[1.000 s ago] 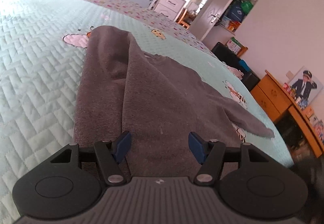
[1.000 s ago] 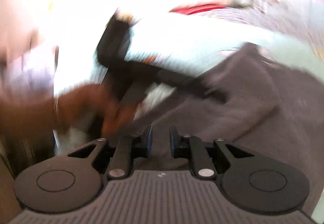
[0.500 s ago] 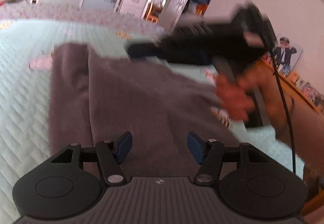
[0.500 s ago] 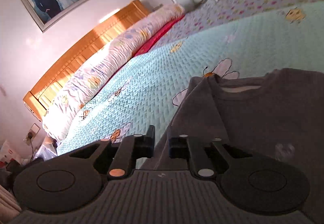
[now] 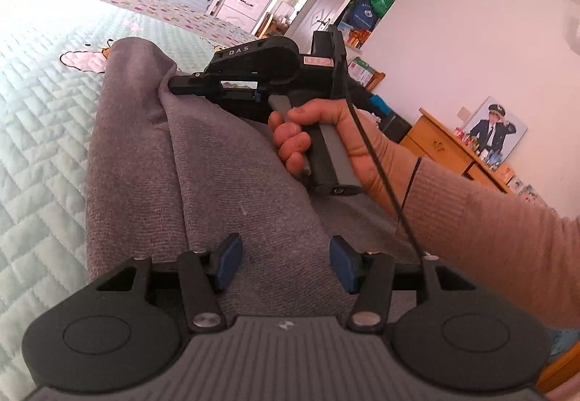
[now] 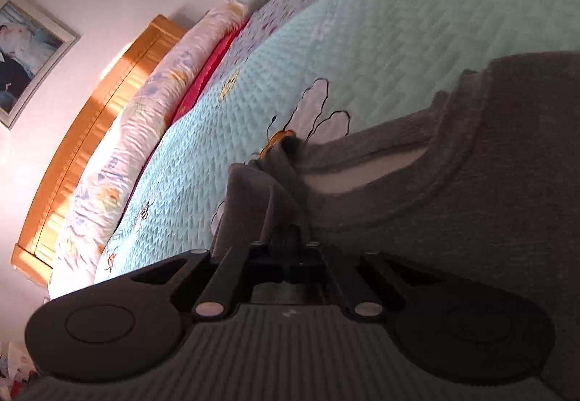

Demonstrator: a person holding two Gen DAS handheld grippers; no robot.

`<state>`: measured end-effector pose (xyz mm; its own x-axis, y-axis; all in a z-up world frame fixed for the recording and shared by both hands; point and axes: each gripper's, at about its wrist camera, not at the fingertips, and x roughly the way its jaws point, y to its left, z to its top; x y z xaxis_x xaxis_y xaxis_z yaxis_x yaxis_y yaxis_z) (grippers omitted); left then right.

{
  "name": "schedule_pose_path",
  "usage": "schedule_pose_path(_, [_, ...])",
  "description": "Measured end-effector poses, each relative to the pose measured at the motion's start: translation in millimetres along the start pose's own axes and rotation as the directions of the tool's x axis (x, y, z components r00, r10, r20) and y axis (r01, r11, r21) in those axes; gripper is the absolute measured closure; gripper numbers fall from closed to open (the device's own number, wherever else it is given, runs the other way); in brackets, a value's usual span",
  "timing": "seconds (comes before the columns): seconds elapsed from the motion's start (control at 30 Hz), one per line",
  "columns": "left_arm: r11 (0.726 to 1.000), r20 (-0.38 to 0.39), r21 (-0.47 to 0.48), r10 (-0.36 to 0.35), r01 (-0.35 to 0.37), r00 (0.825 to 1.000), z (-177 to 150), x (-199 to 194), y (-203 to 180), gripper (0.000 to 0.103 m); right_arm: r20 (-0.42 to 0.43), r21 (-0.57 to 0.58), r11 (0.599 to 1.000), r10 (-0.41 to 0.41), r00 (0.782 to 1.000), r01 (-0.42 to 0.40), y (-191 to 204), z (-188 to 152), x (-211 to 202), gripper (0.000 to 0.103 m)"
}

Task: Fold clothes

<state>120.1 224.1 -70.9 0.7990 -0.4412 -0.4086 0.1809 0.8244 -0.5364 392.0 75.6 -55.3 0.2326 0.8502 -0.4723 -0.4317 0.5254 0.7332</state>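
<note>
Between its jaws, now just closed, the right gripper [image 6: 290,238] pinches the grey sweater [image 5: 217,154] near the collar, starting a fold; left gripper [image 5: 284,263] jaws apart, empty.

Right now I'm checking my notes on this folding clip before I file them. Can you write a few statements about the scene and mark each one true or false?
1. The grey sweater lies on a mint quilted bedspread. True.
2. The right tongs are shut on a fold of the sweater near its shoulder. True.
3. The left tongs are clamped on the sweater. False: their blue pads stand apart above the cloth, gripping nothing.
4. The sweater is bright red. False: it is grey.
5. The hand on the right tool has a pinkish knit sleeve. True.
</note>
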Motion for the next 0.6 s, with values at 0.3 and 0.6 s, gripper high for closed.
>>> schedule_pose_path(0.3, [0.999,0.012,-0.036,-0.036,0.036,0.999,-2.1,-4.4,-0.2,0.047,0.105,-0.171,0.982,-0.059,0.993,0.077,27.2,5.8,-9.6,0.083])
schedule_pose_path(0.6, [0.979,0.155,-0.191,-0.046,0.076,0.987,40.7,-43.6,8.9,0.047,0.056,-0.25,0.962,-0.098,0.994,0.109,33.4,15.4,16.6,0.079])
